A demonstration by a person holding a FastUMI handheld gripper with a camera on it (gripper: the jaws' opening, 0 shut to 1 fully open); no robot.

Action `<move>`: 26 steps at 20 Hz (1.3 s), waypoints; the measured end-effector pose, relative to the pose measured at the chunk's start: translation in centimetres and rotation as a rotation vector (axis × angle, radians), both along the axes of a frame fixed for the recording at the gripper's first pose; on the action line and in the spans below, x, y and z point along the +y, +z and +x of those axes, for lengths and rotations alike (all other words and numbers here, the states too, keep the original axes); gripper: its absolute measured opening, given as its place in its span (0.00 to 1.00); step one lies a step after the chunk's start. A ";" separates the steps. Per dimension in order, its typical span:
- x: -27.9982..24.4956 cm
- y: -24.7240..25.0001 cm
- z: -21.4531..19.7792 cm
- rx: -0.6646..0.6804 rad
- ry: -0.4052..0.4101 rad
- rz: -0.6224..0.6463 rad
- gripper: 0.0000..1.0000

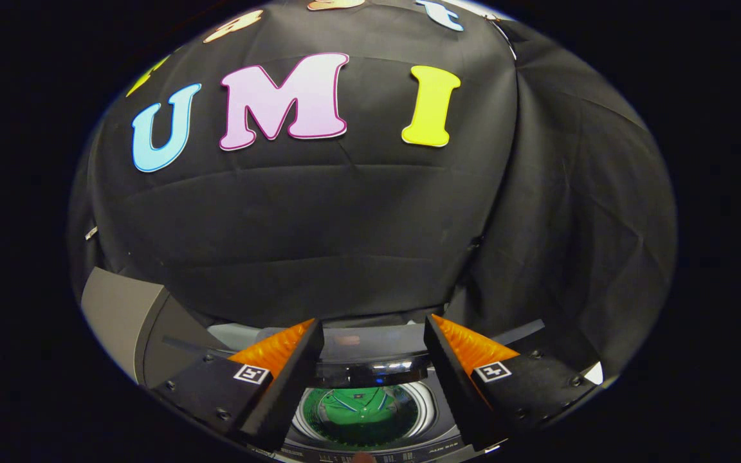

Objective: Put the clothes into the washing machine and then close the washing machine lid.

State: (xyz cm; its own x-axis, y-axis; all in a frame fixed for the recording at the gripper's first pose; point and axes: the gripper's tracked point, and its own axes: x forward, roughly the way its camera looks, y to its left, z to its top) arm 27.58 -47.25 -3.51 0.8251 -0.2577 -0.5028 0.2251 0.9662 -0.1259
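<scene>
My gripper (372, 321) is open, its fingers spread wide with nothing held between them. Below and between the fingers lies the washing machine's top (438, 418) with its round drum opening. A green garment (361, 411) with a collar lies inside the drum. A dark glossy lid panel (370, 372) runs across the far side of the opening, just below the fingertips. I cannot tell whether it is raised or lying flat. The fingers hover above the machine and touch nothing.
A grey slanted panel (119, 315) stands to the left of the machine. The black cloth wall (345, 225) hangs close behind the machine and wraps round to the right.
</scene>
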 end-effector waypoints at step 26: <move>0.6 -19.2 -12.9 0.360 -0.004 0.062 0.99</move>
State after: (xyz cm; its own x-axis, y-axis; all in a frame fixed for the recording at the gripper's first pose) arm 14.67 -46.60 -22.69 0.5911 -0.2208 -0.7758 0.1809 0.9736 -0.1393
